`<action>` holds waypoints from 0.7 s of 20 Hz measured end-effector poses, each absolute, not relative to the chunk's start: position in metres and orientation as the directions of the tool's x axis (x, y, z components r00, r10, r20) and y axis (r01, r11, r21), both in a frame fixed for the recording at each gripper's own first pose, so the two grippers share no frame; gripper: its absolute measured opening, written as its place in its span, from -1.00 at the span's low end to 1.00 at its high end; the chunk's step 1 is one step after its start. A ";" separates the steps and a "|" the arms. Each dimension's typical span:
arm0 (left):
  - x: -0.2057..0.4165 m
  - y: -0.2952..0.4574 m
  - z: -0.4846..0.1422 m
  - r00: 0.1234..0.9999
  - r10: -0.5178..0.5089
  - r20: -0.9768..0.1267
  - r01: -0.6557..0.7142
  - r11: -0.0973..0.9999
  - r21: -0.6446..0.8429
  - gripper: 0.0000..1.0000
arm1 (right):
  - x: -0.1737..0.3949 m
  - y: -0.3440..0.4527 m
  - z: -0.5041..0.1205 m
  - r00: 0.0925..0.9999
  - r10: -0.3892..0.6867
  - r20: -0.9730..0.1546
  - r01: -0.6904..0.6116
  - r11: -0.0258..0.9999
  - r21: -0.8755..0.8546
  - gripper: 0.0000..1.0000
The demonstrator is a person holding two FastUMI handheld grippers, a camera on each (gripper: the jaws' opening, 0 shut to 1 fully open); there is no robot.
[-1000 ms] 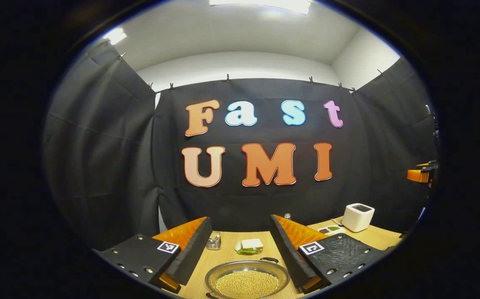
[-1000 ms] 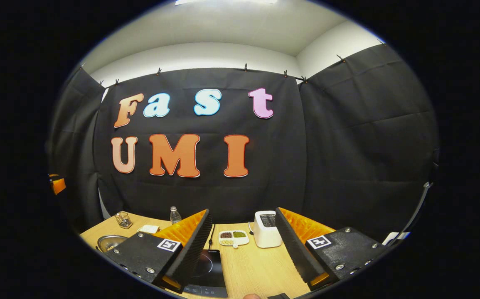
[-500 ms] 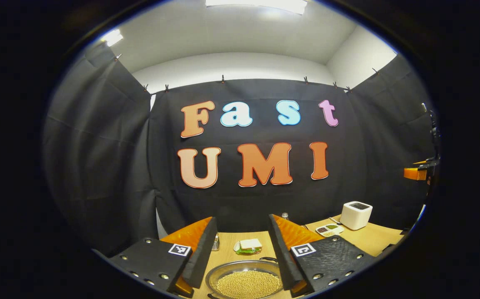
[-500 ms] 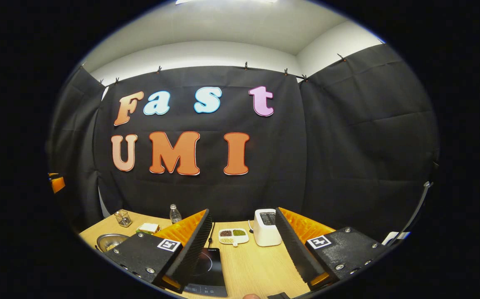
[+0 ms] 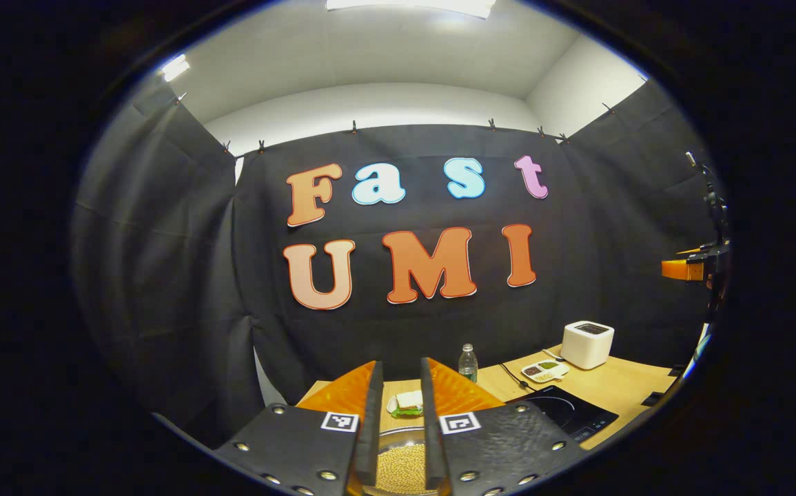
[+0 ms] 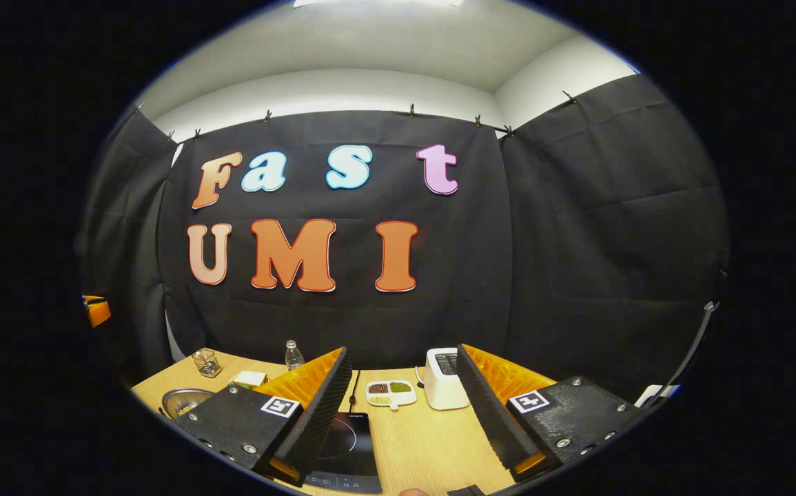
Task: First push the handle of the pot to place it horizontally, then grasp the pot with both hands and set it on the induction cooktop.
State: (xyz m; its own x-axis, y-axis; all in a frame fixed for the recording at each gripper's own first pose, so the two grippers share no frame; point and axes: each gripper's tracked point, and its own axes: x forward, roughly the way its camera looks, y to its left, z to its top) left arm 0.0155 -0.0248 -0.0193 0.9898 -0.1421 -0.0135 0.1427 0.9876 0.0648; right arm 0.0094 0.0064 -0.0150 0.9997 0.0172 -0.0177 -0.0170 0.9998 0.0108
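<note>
A steel pot [image 5: 398, 470] filled with pale beans sits on the wooden table just under my left gripper [image 5: 401, 363]. Its fingers stand almost together, a narrow slit between them with nothing held, and they hide the pot's handles. In the right gripper view the same pot [image 6: 184, 399] lies at the far left. The black induction cooktop [image 5: 563, 412] lies right of the pot. It also lies under the left finger of my right gripper [image 6: 404, 351] as the black induction cooktop [image 6: 346, 441]. That gripper stands open and empty above the table.
A white toaster [image 6: 444, 377], a divided dish of beans [image 6: 389, 393] and a cable lie behind the cooktop. A water bottle [image 5: 467, 362], a plated sandwich [image 5: 408, 404] and a glass jar [image 6: 206, 363] stand behind the pot. Black cloth walls the booth.
My left gripper's fingers have drawn together from wide open to a narrow slit, and its view has swung left so the cooktop shows. The right gripper has barely moved.
</note>
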 end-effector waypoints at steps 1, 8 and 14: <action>0.013 -0.028 -0.018 0.988 -0.155 -0.005 0.155 0.986 0.057 -0.64 | 0.009 0.007 -0.016 1.000 0.017 -0.019 -0.017 1.000 0.009 0.90; 0.006 -0.022 -0.037 0.986 -0.164 -0.029 0.165 0.983 0.076 -0.89 | 0.015 0.017 -0.020 0.999 0.028 -0.025 -0.027 1.000 0.014 1.00; -0.009 -0.011 -0.069 0.986 -0.145 -0.084 0.151 0.986 0.070 -0.89 | 0.018 0.030 -0.024 0.998 0.046 -0.034 -0.046 0.999 0.009 0.90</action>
State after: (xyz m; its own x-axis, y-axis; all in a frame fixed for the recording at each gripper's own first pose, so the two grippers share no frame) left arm -0.0094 -0.0106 -0.0686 0.9858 -0.1454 -0.0843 0.1514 0.9860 0.0695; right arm 0.0178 0.0295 -0.0241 0.9984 0.0463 -0.0336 -0.0460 0.9989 0.0089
